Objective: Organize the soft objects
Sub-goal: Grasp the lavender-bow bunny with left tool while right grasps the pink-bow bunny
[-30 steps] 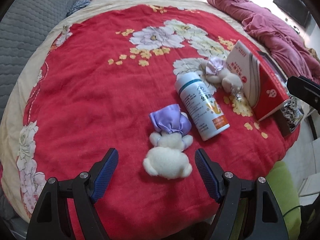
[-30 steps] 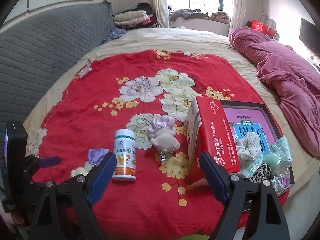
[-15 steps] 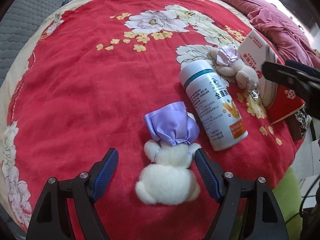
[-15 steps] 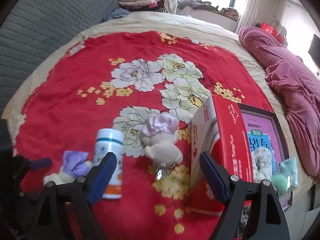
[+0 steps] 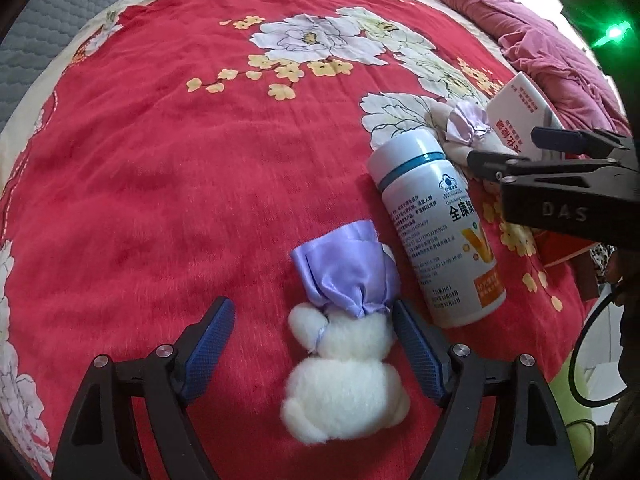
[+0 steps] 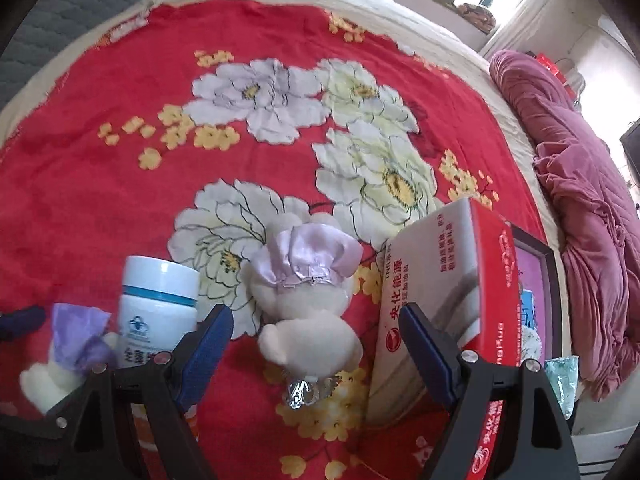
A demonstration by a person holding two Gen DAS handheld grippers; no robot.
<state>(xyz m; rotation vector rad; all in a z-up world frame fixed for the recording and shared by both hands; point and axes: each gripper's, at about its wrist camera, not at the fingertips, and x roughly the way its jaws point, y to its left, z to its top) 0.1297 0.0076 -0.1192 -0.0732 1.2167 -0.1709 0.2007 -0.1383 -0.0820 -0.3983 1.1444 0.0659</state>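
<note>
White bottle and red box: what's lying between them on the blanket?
The pink-capped plush toy lies between the white bottle and the red box, clearest in the right wrist view.

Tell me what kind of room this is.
Most likely a bedroom: the work surface is a bed under a red floral blanket, with a rumpled pink quilt alongside and a grey quilted headboard at its edge.

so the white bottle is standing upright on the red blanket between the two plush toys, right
Not quite. The white bottle is lying on its side, not standing upright, as the left wrist view shows. The rest holds: it rests on the red blanket between the plush toy in the purple dress and the plush toy in the pink dress.
</note>
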